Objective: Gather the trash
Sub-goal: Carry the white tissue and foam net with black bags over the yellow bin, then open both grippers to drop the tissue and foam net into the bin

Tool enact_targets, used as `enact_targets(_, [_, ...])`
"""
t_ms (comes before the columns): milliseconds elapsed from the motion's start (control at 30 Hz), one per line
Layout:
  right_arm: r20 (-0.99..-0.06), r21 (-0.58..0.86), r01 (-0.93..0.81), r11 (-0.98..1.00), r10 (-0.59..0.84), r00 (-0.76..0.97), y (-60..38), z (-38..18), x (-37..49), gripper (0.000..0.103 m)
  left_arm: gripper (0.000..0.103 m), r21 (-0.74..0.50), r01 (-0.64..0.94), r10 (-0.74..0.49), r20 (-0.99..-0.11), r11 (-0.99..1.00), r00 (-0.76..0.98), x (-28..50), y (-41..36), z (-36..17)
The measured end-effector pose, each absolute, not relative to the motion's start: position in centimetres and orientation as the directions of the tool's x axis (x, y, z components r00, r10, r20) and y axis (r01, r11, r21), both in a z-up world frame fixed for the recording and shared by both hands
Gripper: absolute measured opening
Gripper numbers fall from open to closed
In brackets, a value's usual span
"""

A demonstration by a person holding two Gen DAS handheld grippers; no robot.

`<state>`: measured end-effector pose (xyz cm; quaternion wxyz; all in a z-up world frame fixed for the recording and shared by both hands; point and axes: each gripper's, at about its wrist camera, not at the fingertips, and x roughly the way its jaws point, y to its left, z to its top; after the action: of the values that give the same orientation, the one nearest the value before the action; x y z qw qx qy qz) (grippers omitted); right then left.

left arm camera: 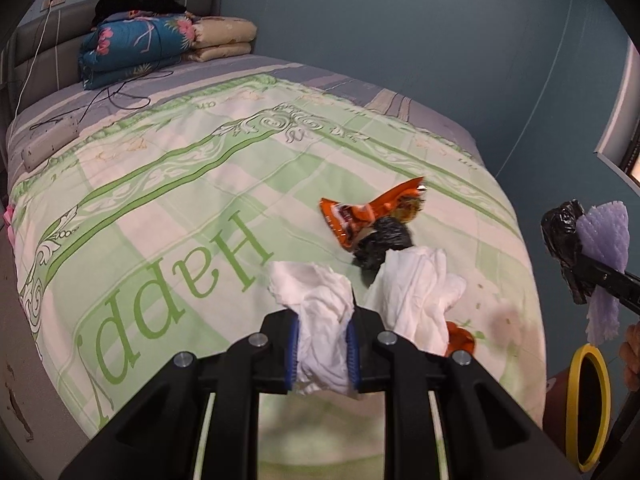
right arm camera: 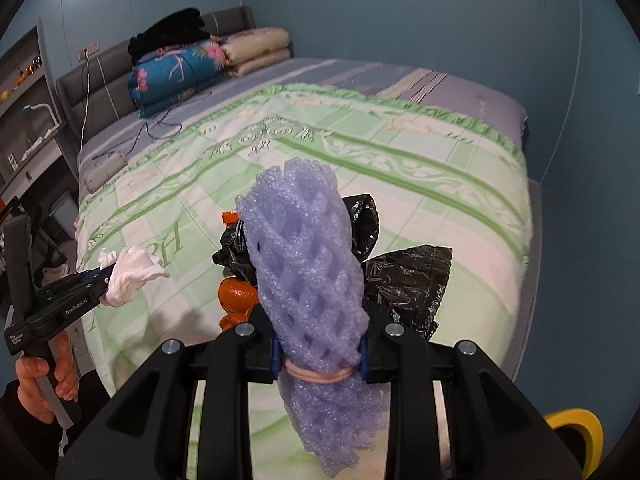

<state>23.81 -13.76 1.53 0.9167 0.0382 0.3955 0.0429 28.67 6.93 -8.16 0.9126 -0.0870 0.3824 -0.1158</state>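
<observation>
**Both hands full, bin sat down and to the right**

Had the left gripper (left arm camera: 322,344) pinched shut on a wad of white tissue (left arm camera: 320,320), bunched upright between the blue pads. Had the right gripper (right arm camera: 320,354) clamped just as tight on a purple foam net (right arm camera: 308,264), long axis running straight out along the fingers, rubber-banded end hanging below the jaws. Caught some crumpled black plastic (left arm camera: 560,224) in that same grip too, judging by the left wrist view.

Further out: saw the yellow-rimmed bin (left arm camera: 572,392) low and off to the right of both grippers, beside the foot of the bed (left arm camera: 180,184). Put the right hand clearly nearer it, so probably that load first, then the tissue swung across.

Beyond the fingers, left on the bed: a second tissue (left arm camera: 420,296), an orange wrapper (left arm camera: 372,212), a black bag (left arm camera: 380,240) touching it, and some orange peel (left arm camera: 460,338). Plenty more trips needed, probably.
</observation>
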Motion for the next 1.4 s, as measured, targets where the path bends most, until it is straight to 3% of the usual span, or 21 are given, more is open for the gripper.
enact_targets(733, [-0.633, 0.125, 0.224, 0.967, -0.096, 0.768, -25.8, 6.6, 9.5, 0.026, 0.018, -0.233, 0.481, -0.515, -0.595, 0.845, 0.617, 20.6, -9.1, -2.5])
enact_targets(1167, [-0.686, 0.12, 0.451, 0.884, -0.255, 0.682, -32.1, 5.0, 3.4, 0.027, 0.018, -0.159, 0.688, -0.595, -0.658, 0.708, 0.461, 15.0, -22.0, -4.5])
enact_targets(1400, [-0.707, 0.173, 0.491, 0.854, -0.24, 0.665, -34.4, 3.2, 1.7, 0.027, 0.018, -0.15, 0.739, -0.605, -0.69, 0.656, 0.397, 12.7, -25.3, -6.3])
